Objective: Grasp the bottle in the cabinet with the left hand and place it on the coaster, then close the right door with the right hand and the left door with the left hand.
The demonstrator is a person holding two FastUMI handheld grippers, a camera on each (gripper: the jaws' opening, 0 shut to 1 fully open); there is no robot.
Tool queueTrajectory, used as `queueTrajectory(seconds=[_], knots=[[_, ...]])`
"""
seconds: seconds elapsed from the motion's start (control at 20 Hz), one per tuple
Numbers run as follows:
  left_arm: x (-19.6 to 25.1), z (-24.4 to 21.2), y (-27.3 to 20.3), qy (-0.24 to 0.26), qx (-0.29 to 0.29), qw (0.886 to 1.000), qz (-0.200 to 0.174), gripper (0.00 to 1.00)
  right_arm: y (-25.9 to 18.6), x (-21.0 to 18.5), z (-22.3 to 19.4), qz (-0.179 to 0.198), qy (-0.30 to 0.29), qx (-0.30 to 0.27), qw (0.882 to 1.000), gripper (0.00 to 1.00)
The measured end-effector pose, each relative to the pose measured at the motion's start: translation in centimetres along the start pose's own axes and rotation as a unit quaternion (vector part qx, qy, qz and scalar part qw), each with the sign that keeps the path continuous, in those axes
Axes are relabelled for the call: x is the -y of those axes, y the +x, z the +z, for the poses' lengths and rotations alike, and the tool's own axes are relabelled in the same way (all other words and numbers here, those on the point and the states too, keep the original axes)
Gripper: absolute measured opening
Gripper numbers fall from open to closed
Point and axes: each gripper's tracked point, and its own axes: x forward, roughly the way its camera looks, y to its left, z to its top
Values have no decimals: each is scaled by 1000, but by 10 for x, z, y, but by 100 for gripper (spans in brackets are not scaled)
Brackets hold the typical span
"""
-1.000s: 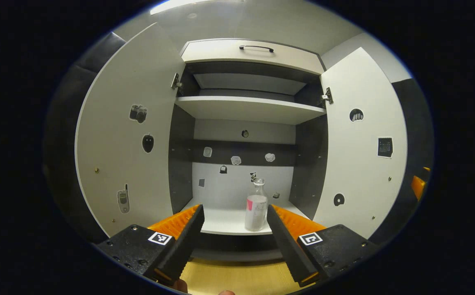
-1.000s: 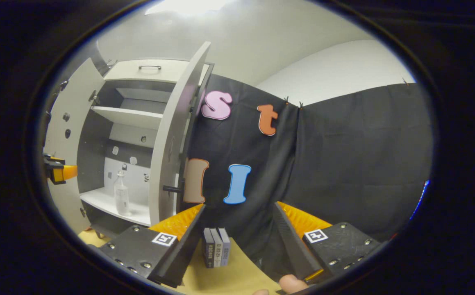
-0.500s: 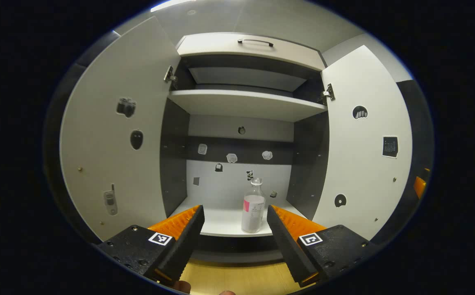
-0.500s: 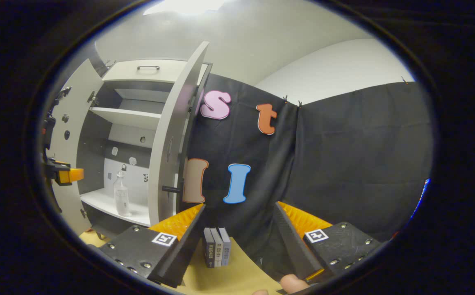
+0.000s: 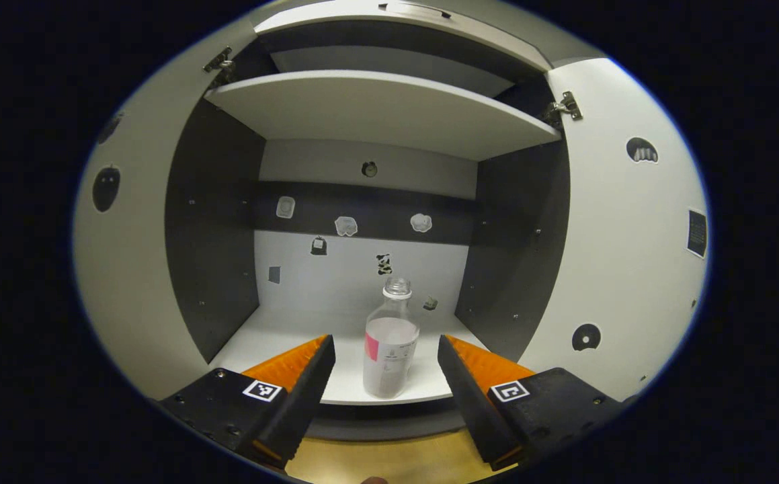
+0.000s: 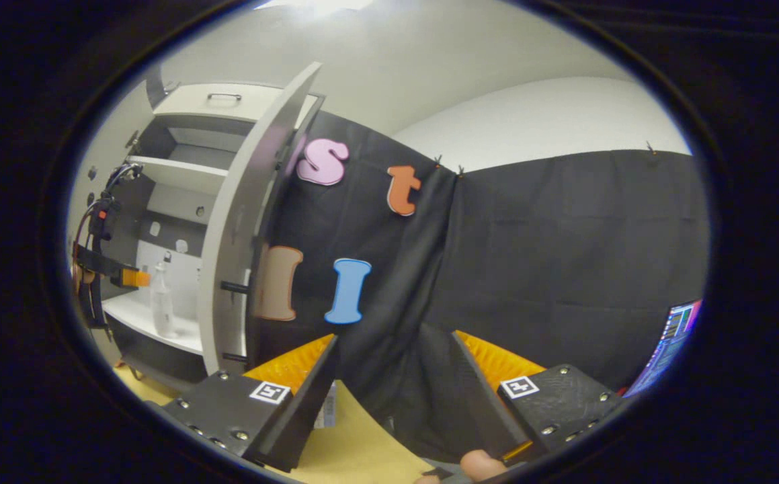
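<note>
While both cabinet doors stand wide open, the bottle (image 5: 391, 339) stands upright on the lower shelf (image 5: 275, 336) of the cabinet, close to the shelf's front edge and a bit toward its right side. It is a see-through bottle with a pale label that has a pink patch, and it has no cap on.

In the left gripper view, the left tool (image 5: 382, 366) is held just in front of the shelf's front edge. Its two fingers are spread wide apart, with the bottle showing in the gap between them. Neither finger touches the bottle, and the tool has hold of nothing. The left door (image 5: 120, 269) and the right door (image 5: 624, 255) each carry small stickers. An upper shelf (image 5: 376, 114) sits above.

In the right gripper view, the right tool (image 6: 392, 376) is spread wide too and is empty. It is over the yellow surface (image 6: 355, 457), well apart from the cabinet and facing the black cloth wall (image 6: 564, 269). Far off on the left of that view, the left tool (image 6: 135, 278) is just beside the bottle (image 6: 160, 306).
</note>
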Motion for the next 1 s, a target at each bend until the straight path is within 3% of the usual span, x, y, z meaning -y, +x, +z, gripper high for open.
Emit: queueTrajectory(seconds=[0.15, 0.35, 0.5, 0.7, 0.75, 1.0], knots=[[-4, -5, 29, 12, -11, 1000, 8, 97, -6, 20, -7, -38, 6, -13, 999, 98], [-6, -11, 60, 13, -26, 999, 14, 96, -7, 25, -9, -60, 3, -15, 998, 98], [-10, -16, 75, 13, -34, 999, 22, 100, -4, 17, -12, -56, -4, -18, 998, 98], [-9, -22, 81, 3, -38, 999, 17, 89, -1, 7, -14, -43, -8, -20, 999, 98], [-9, -21, 83, 3, -38, 999, 16, 80, 0, 4, -14, -40, -7, -19, 999, 98], [-6, -23, 64, -3, -35, 999, -5, 78, 0, 4, -14, -26, 7, -18, 999, 98]])
